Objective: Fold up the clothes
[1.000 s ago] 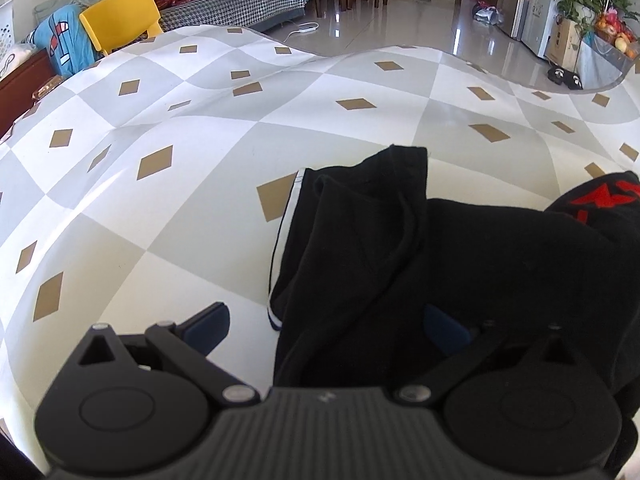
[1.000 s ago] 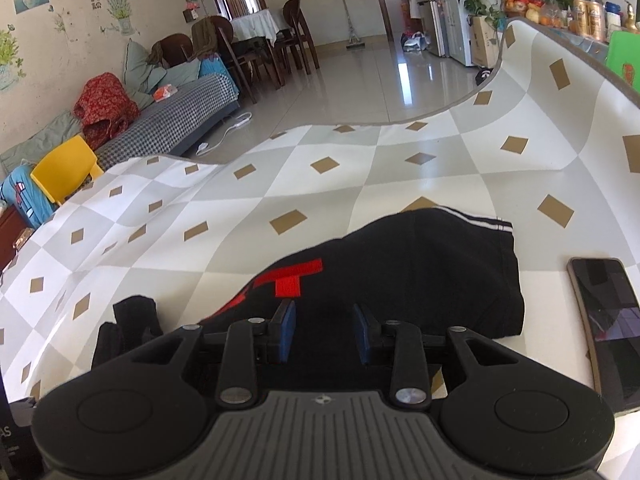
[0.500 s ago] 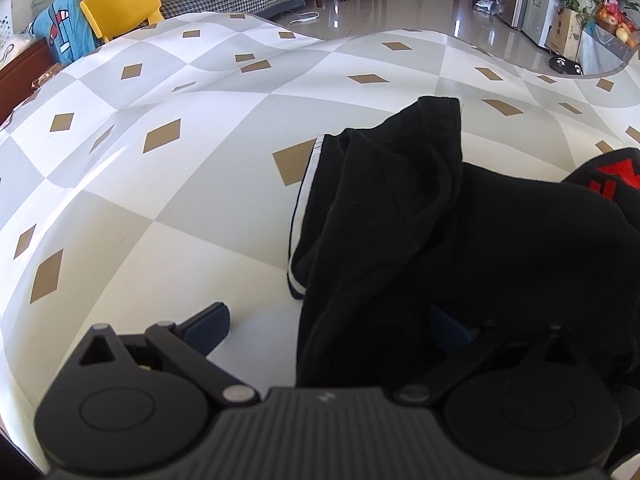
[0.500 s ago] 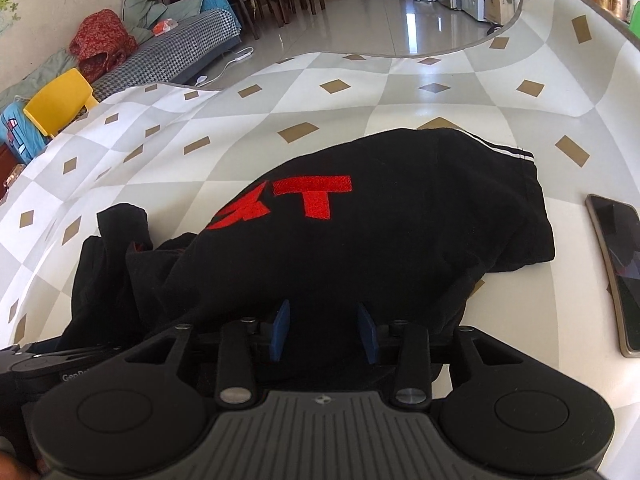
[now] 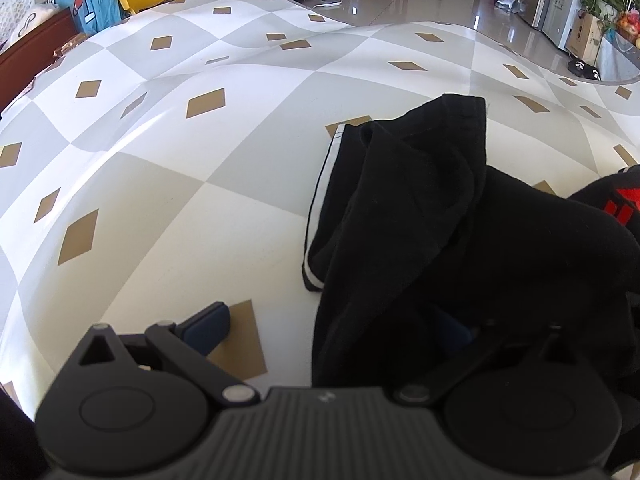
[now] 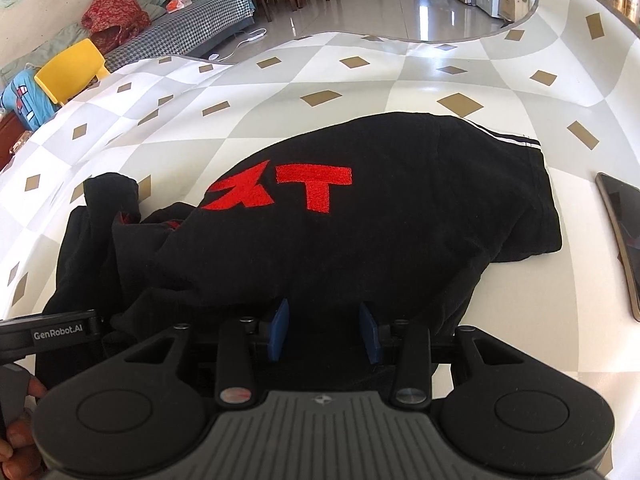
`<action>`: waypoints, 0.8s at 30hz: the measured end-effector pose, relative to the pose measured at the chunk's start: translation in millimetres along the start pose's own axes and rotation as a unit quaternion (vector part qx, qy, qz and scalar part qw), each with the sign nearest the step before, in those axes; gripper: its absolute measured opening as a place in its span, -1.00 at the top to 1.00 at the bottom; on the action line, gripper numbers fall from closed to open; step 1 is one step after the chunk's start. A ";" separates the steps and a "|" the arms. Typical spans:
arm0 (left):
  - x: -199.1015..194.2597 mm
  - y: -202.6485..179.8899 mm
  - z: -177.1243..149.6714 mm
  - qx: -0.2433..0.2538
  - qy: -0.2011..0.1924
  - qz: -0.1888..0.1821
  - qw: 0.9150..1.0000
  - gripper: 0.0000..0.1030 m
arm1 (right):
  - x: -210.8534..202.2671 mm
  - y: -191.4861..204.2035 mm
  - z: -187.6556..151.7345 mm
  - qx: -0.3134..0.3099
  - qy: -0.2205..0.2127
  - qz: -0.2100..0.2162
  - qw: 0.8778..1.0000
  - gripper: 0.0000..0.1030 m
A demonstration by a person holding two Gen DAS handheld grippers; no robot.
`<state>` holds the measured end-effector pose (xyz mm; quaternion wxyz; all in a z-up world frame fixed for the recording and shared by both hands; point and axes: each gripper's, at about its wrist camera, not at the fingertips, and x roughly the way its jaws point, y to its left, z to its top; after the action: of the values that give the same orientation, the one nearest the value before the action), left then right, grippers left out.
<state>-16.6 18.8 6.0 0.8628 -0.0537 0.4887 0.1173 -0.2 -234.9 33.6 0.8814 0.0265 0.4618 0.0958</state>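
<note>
A black garment (image 6: 400,220) with red letters (image 6: 280,188) and a white-striped hem lies crumpled on the checkered tablecloth (image 6: 360,92). My right gripper (image 6: 324,330) stands at its near edge. Both blue pads (image 6: 280,328) show their inner faces, with black cloth lying in the gap and not pinched. In the left wrist view the garment's (image 5: 420,220) bunched end sits right of centre. My left gripper (image 5: 332,332) is wide open. Its left finger (image 5: 208,330) is over bare tablecloth (image 5: 160,200), and its right finger is half hidden in the dark cloth.
A dark phone (image 6: 624,240) lies on the table at the right edge, close to the garment. The left gripper's body (image 6: 52,334) and a person's fingers (image 6: 16,440) show at the lower left. A yellow chair (image 6: 68,72) and a sofa stand beyond the table.
The garment has spread out on the table and its red letters now show fully in the right wrist view. My right gripper's jaws stand slightly wider. Both views have shifted over the cloth.
</note>
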 end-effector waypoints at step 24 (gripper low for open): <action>-37.7 20.5 43.0 -0.072 -0.043 -0.071 0.994 -1.00 | -5.6 9.4 -9.1 -0.005 0.003 -0.020 1.000 0.16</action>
<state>-4.8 41.9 60.9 0.8830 -0.1448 0.4366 0.0930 -12.2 -227.1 34.2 0.8819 0.0129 0.4644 0.0804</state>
